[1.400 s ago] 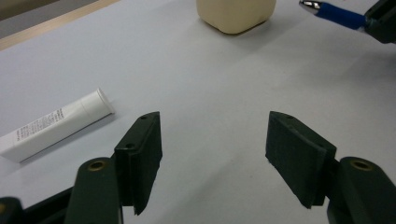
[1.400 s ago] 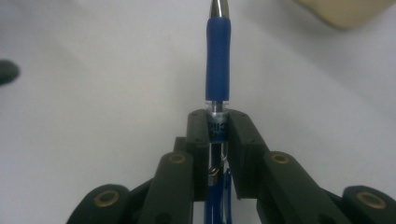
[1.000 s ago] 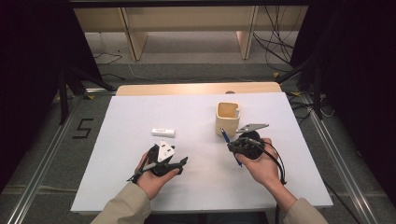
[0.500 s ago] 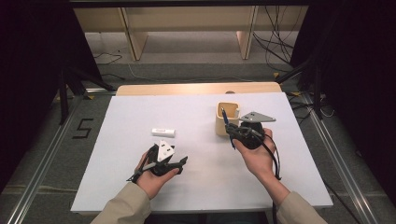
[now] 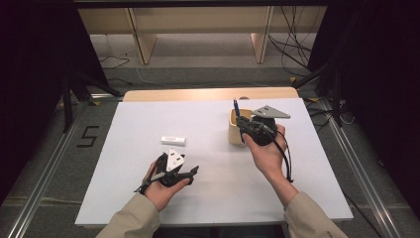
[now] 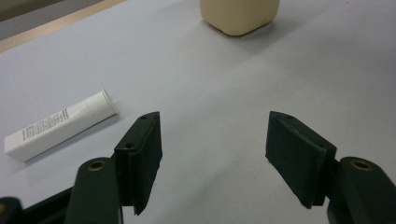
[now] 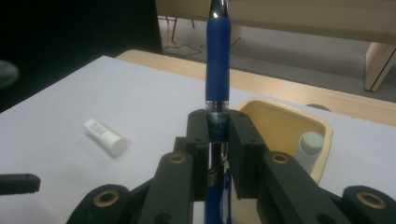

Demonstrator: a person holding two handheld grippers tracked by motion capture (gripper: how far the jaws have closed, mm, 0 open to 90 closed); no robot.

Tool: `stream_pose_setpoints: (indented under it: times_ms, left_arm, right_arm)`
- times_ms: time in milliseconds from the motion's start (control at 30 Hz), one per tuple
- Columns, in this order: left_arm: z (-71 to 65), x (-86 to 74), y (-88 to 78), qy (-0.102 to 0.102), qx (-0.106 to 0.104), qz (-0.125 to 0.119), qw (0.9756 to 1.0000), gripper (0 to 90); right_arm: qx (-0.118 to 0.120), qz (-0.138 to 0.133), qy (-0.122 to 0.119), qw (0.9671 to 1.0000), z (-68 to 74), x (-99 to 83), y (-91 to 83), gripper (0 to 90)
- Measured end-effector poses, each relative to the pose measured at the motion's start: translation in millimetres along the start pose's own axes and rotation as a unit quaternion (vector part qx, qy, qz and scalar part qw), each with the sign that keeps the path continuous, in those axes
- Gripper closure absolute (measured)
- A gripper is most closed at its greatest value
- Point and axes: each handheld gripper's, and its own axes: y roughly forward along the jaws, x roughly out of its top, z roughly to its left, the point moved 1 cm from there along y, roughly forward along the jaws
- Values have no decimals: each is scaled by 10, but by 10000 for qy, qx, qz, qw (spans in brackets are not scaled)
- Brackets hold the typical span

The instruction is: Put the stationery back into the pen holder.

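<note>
Fingers of the right gripper [image 7: 217, 140] are clamped on a blue pen [image 7: 218, 60], pinching it at the clear section of the barrel just below the blue grip. Pen stands upright between the pads, long axis vertical, with one end well above the fingertips and the rest running down between the jaws.

High view: right gripper [image 5: 242, 127] held off the table at the near right side of the cream holder [image 5: 234, 130], pen [image 5: 236, 108] sticking up over the holder's rim. From the right gripper view the holder [image 7: 322, 140] sits just beyond and to the right of the jaws, open top showing, with a pale grey-green capped item [image 7: 310, 144] already standing inside. Judgement: pen is meant for that holder, so the deciding relation is pen's lower end against the opening. It looks beside the rim rather than over it, hence a short carry toward the opening before lowering. Whether the lower end clears the rim I cannot tell.

Left gripper [image 5: 173, 171] rests low at the near left of the table, jaws standing apart with nothing between them [image 6: 215, 158]. White tube [image 6: 60, 126] lies flat on the table [image 6: 261, 84], ahead and to the left of those jaws, apart from them, cap end pointing toward the holder [image 6: 240, 16]. Left hand is the nearer one to the tube [image 5: 173, 141]; right hand is nearer the holder.
</note>
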Motion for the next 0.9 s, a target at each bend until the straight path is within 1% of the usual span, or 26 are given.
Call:
stream_pose_setpoints:
  times_ms: [300,433,567,767,900]
  left_arm:
    - [11,-4,-1,14,1,11,10000,359]
    - [14,-3,-3,-2,6,2,10000,358]
    - [13,-3,-1,3,-2,9,10000,358]
    - [12,-6,2,-1,-9,11,10000,358]
    - [10,-10,7,-9,-13,20,10000,358]
  right_arm:
    - [-115,-184,73,9997,-23,145,147,795]
    - [-187,-269,166,9993,-46,207,205,795]
    - [-226,-354,198,9989,-65,262,247,795]
    - [-351,-406,216,9983,-106,304,322,795]
    - [-409,-506,260,9975,-137,344,351,795]
